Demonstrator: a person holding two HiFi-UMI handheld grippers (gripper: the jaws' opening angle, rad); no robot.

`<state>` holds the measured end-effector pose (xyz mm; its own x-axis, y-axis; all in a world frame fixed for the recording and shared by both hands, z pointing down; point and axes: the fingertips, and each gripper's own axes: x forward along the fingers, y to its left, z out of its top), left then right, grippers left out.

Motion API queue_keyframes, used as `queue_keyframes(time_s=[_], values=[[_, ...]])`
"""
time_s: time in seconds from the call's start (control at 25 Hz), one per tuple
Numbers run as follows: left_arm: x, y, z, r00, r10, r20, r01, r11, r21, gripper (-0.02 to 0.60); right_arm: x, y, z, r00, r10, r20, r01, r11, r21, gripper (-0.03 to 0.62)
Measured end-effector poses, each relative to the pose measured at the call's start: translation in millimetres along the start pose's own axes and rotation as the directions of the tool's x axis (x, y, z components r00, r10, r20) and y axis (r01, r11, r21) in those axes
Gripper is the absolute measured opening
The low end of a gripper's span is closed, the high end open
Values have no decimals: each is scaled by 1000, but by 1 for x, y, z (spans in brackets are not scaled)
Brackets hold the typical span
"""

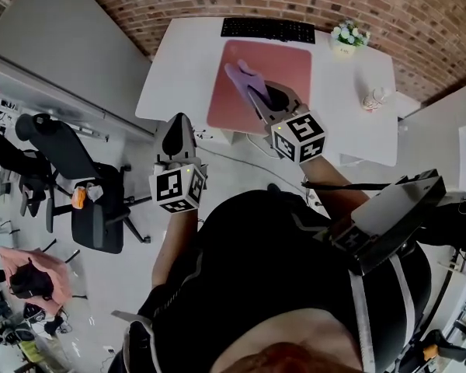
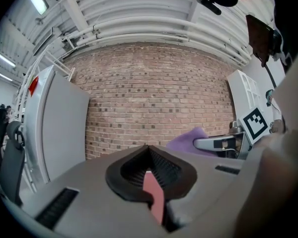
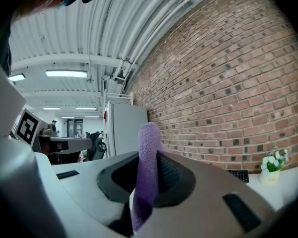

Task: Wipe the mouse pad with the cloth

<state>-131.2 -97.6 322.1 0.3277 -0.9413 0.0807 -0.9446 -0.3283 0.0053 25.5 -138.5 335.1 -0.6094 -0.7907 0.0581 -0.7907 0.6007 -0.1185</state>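
Pinching purple cloth [image 1: 241,74], right gripper [image 1: 258,98] hovers above mouse pad [image 1: 291,62].

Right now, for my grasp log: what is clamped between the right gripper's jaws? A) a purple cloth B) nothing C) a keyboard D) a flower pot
A: the right gripper view shows the right gripper shut on the purple cloth, which sticks up between its jaws.

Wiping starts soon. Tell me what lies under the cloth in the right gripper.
Under the cloth, clamped in the right gripper, lies the pink mouse pad on the table. The patch beneath cloth and gripper is covered; contact can't be judged.
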Motion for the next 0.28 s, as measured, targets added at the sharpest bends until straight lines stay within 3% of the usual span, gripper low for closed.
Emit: queue_keyframes(time_s=[0.28], values=[[2,-6,-4,1000,-4,-6,3,1000,-11,3,2,-6,1,1000,4,-7,-5,1000,-10,60]])
